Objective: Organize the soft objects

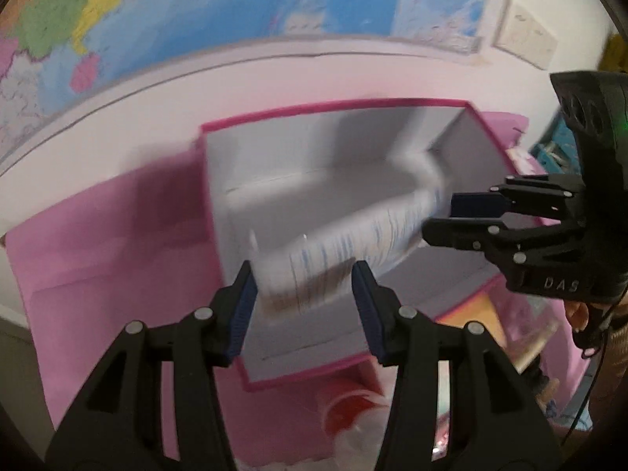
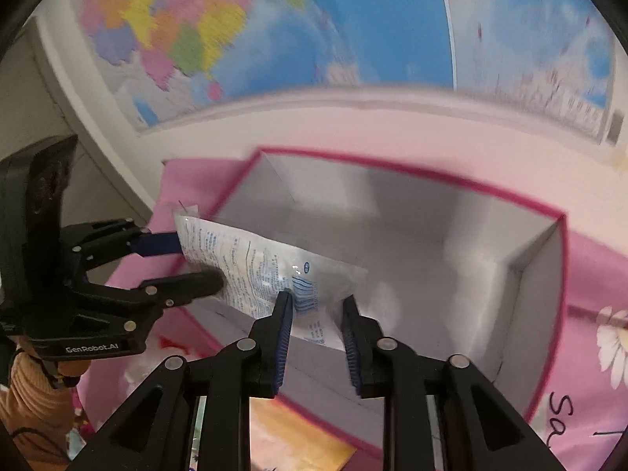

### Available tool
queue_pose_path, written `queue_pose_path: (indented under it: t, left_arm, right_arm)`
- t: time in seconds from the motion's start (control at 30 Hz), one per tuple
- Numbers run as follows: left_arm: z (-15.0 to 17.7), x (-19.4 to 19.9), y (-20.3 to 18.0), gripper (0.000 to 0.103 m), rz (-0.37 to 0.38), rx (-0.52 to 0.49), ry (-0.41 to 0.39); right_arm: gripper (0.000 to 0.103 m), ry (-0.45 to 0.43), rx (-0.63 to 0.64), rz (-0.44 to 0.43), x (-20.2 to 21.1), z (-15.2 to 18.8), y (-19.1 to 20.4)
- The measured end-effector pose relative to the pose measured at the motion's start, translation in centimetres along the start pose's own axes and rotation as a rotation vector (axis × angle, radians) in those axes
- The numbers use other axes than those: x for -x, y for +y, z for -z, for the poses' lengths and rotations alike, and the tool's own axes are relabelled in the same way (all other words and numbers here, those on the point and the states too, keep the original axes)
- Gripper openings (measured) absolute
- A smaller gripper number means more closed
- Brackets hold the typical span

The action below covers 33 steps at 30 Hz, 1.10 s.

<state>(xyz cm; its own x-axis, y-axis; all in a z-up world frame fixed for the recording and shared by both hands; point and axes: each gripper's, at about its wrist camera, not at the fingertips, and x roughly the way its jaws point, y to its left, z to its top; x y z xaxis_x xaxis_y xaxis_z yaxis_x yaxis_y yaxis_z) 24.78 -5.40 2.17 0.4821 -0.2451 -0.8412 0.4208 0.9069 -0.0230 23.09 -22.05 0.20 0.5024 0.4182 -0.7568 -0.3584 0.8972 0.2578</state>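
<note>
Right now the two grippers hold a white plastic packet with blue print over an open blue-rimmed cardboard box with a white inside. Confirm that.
Not quite: the open cardboard box has a pink rim, not blue, as the right wrist view shows. The rest stands: the white plastic packet with blue print hangs over its white inside, between the left gripper and the right gripper.

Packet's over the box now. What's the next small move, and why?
Probably lower the left gripper a little to set the packet inside the box. Its jaws appear to grip one end, the right gripper's jaws stand loose around the other end, and the packet hangs above the open box's floor.
</note>
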Motion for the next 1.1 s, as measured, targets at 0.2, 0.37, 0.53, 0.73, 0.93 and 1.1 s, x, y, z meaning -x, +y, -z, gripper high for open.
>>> queue_pose_path:
  t: [0.2,0.37,0.53,0.73,0.93,1.1]
  left_arm:
    - [0.7,2.3,0.7,0.052,-0.041,0.041,-0.101]
    - [3.1,8.2,-1.0,0.062,0.004,-0.023,-0.296]
    - [5.9,12.3,-5.0,0.065,0.125,-0.148,-0.393]
    - [8.8,9.4,-8.8,0.065,0.165,-0.241,-0.280]
    - [10.4,5.0,-10.3,0.059,0.179,-0.252,-0.152]
    - [12.0,2.8,-11.8,0.047,0.218,-0.284,-0.083]
  right_arm:
    - [0.048,0.031,-0.036,0.068,-1.6,0.1,-1.5]
    - [0.054,-0.076,0.010,0.055,2.9,2.6,-1.0]
    - [0.064,-0.193,0.073,0.002,8.8,7.7,-0.2]
    - [0.064,-0.199,0.058,0.026,10.2,13.7,-0.5]
    - [0.064,-0.171,-0.044,0.005,9.0,18.3,-3.1]
    - [0.064,-0.178,-0.062,-0.024,7.9,19.8,-3.6]
